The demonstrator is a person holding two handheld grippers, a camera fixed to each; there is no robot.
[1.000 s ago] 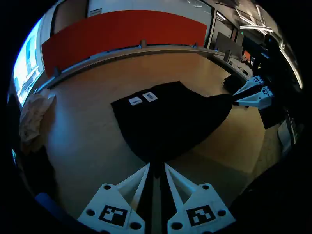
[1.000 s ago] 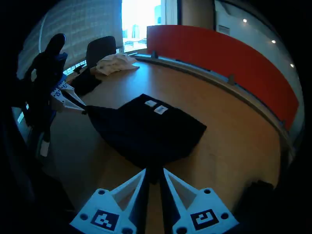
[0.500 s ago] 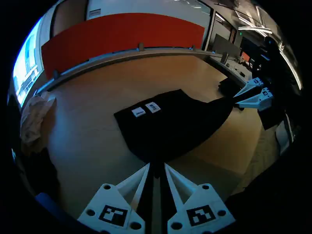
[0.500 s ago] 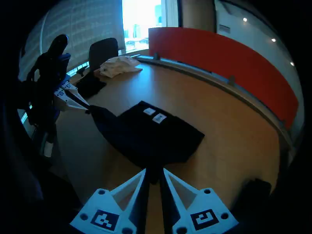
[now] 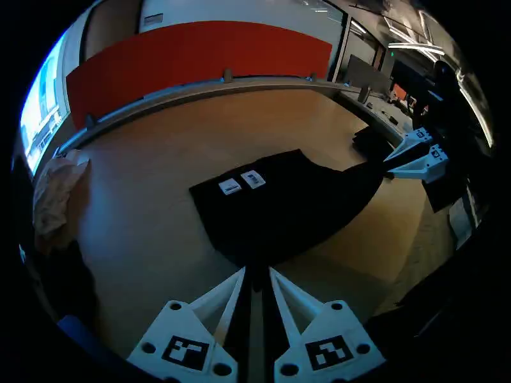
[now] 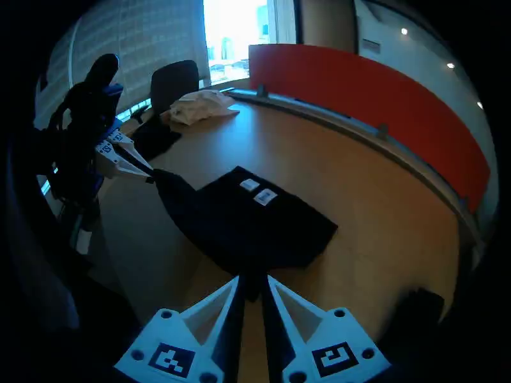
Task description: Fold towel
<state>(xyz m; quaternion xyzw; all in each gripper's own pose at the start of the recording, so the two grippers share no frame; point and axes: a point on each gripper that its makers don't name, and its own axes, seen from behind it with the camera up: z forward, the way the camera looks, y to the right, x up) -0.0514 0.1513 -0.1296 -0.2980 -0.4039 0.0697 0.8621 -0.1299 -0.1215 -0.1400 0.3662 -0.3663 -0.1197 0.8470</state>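
A black towel point(image 5: 287, 204) with two white labels point(image 5: 241, 182) lies partly on the wooden table point(image 5: 147, 191), its near edge lifted. My left gripper point(image 5: 257, 273) is shut on one near corner of it. In the right gripper view the same towel point(image 6: 255, 220) hangs between both grippers, and my right gripper point(image 6: 253, 281) is shut on the other near corner. In the left gripper view the right gripper point(image 5: 387, 167) holds its corner at the right. In the right gripper view the left gripper point(image 6: 151, 178) pinches its corner at the left.
A crumpled beige cloth point(image 6: 198, 105) and a dark cloth point(image 6: 150, 135) lie at the table's far end, near a black chair point(image 6: 171, 83). A red divider panel point(image 6: 383, 108) runs along the table's far edge. A person's dark figure point(image 6: 76, 147) stands behind the left gripper.
Both grippers keep hold of the towel's near corners. The views have shifted slightly, and the towel has moved a little across the table.
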